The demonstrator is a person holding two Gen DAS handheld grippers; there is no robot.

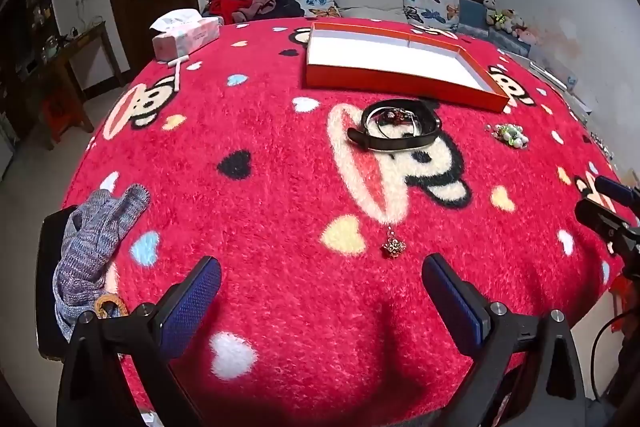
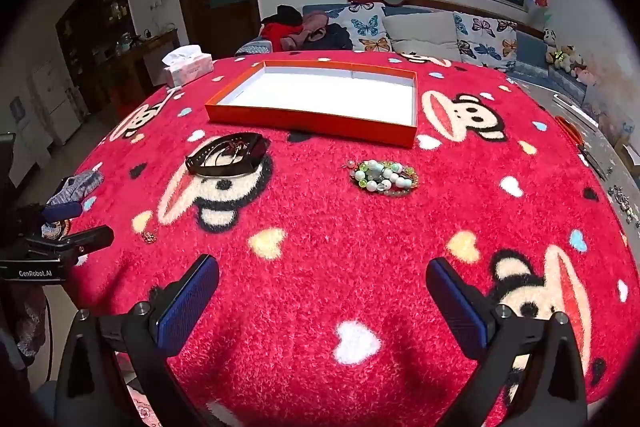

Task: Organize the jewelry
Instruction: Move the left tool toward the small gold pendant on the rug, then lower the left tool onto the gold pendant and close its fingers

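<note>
An orange tray [image 1: 400, 83] with a white floor sits at the far side of the red blanket; it also shows in the right wrist view [image 2: 312, 123]. A black coiled belt [image 1: 396, 133] [image 2: 228, 157] lies in front of it with small jewelry inside the coil. A beaded bracelet pile [image 1: 510, 135] [image 2: 384, 175] lies to the right. A small gold pendant [image 1: 393, 247] [image 2: 149, 235] lies just ahead of my left gripper [image 1: 322, 277], which is open and empty. My right gripper [image 2: 322, 279] is open and empty, well short of the beads.
A tissue box [image 1: 186, 35] stands at the far left. A grey knit glove [image 1: 90, 247] lies at the left edge of the table. A sofa with butterfly cushions [image 1: 432, 3] is behind. More small jewelry [image 2: 622, 201] lies off the blanket at the right.
</note>
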